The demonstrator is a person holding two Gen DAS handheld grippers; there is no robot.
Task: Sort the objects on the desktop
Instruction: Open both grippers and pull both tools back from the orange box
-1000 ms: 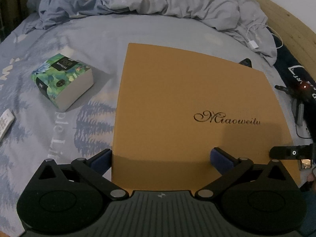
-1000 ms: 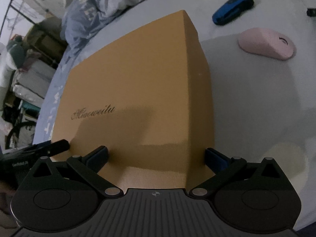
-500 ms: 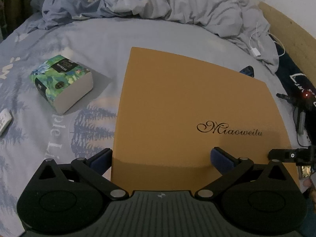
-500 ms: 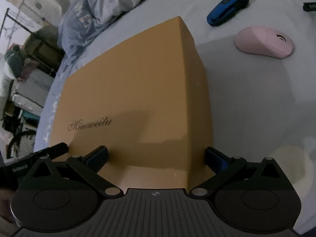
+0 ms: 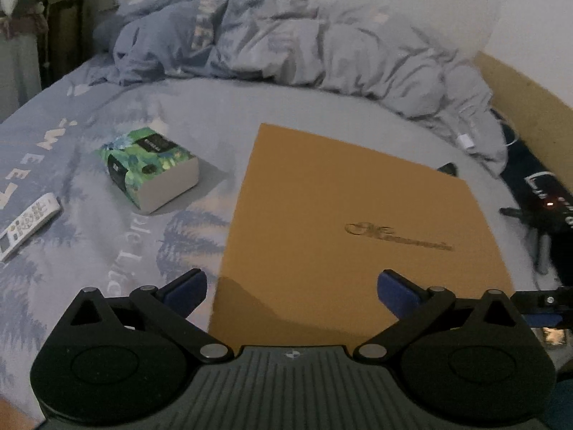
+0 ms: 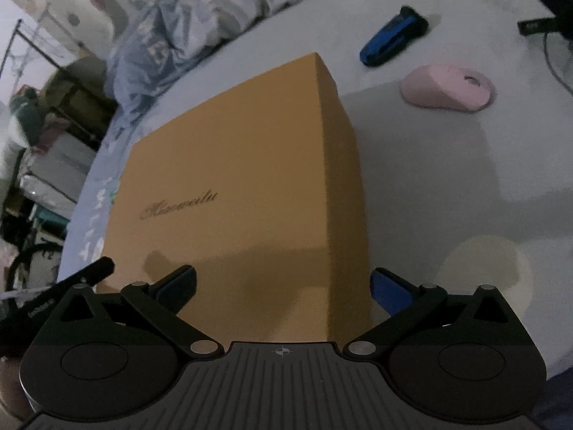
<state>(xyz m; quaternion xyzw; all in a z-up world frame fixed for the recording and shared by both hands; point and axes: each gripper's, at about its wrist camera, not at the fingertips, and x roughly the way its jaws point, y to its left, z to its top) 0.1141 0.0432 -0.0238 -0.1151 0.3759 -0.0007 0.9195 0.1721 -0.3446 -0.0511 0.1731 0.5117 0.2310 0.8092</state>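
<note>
A large orange box with script lettering [image 5: 354,229] lies on the bed; it also shows in the right wrist view [image 6: 236,193]. My left gripper [image 5: 292,288] is open, its blue pads astride the box's near left corner. My right gripper [image 6: 283,286] is open, its pads astride the box's near right corner. A green tissue pack [image 5: 152,166] and a white remote [image 5: 27,224] lie left of the box. A pink mouse [image 6: 449,87] and a blue shaver [image 6: 394,41] lie right of it.
A crumpled grey duvet [image 5: 304,46] is heaped at the back of the bed. A white charger cable [image 5: 469,132] and dark gear with a red light [image 5: 548,208] sit at the right by the wooden bed frame [image 5: 530,107]. Shelves and clutter [image 6: 46,150] stand beyond the left bed edge.
Both grippers have pulled back and tilted up, so more of the bed and duvet shows. The box has not moved and both grippers stay open.
</note>
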